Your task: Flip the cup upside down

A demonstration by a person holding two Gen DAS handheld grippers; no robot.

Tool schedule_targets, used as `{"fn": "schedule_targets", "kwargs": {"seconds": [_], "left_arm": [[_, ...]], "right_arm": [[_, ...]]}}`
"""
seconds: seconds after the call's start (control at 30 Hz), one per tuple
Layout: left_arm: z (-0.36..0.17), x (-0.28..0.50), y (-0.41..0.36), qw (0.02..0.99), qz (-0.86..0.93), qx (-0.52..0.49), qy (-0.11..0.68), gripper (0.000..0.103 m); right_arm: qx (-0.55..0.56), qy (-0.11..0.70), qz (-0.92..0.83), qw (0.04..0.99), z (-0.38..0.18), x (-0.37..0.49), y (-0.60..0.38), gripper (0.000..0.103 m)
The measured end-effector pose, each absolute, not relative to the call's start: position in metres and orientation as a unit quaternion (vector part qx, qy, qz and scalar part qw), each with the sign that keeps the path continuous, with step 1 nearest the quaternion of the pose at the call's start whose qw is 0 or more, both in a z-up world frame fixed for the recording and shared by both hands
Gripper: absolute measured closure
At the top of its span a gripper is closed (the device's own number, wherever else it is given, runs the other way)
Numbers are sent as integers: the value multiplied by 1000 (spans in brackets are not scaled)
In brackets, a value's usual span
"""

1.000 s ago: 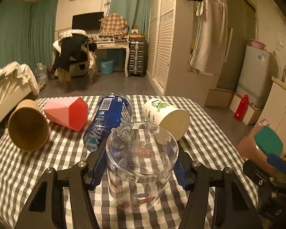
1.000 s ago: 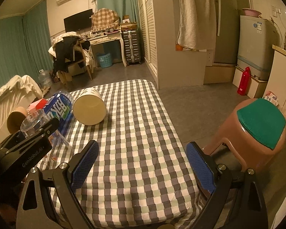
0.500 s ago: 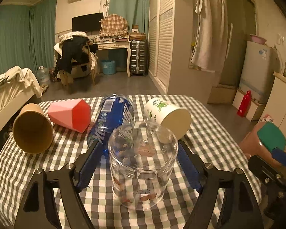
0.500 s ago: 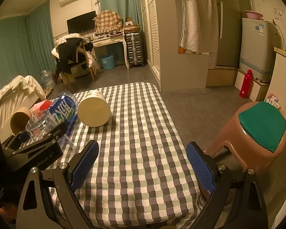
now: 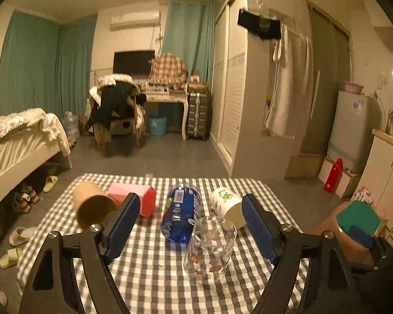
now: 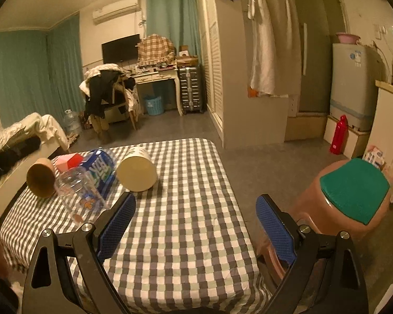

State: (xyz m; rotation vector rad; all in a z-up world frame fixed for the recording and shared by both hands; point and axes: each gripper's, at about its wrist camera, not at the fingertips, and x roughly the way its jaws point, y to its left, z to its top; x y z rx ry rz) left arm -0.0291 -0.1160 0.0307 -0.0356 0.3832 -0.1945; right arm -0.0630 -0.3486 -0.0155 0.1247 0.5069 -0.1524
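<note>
A clear glass cup (image 5: 209, 248) with small printed figures stands on the checked tablecloth (image 5: 149, 269), its flat base up and its mouth down. It also shows in the right wrist view (image 6: 78, 191). My left gripper (image 5: 190, 225) is open and empty, pulled back and above the cup, which sits free between the jaws. My right gripper (image 6: 195, 225) is open and empty over the table's right part.
Behind the glass lie a blue bottle (image 5: 182, 214), a white paper cup (image 5: 228, 206), a pink box (image 5: 133, 200) and a brown paper cup (image 5: 91, 206), all on their sides. A brown stool with a green seat (image 6: 353, 196) stands right of the table.
My left gripper opened, let go of the glass cup and drew back and up. The cup stays on the cloth. The right gripper barely moved.
</note>
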Motion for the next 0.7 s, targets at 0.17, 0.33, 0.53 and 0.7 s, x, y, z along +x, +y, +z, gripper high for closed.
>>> {"fn": "schedule_targets", "kwargs": {"seconds": [0.17, 0.33, 0.53, 0.7], "left_arm": [[36, -53, -102, 980, -96, -23, 176, 20], [22, -70, -93, 981, -80, -21, 175, 20], [-1, -76, -83, 982, -56, -21, 178, 10], [-14, -69, -77, 980, -47, -19, 190, 9]], "right_arm": [[38, 241, -43, 969, -10, -74, -333, 10], [34, 235, -20, 971, -6, -84, -328, 10], [41, 246, -6, 968, -12, -85, -325, 10], [28, 256, -2, 966, -20, -78, -313, 10]]}}
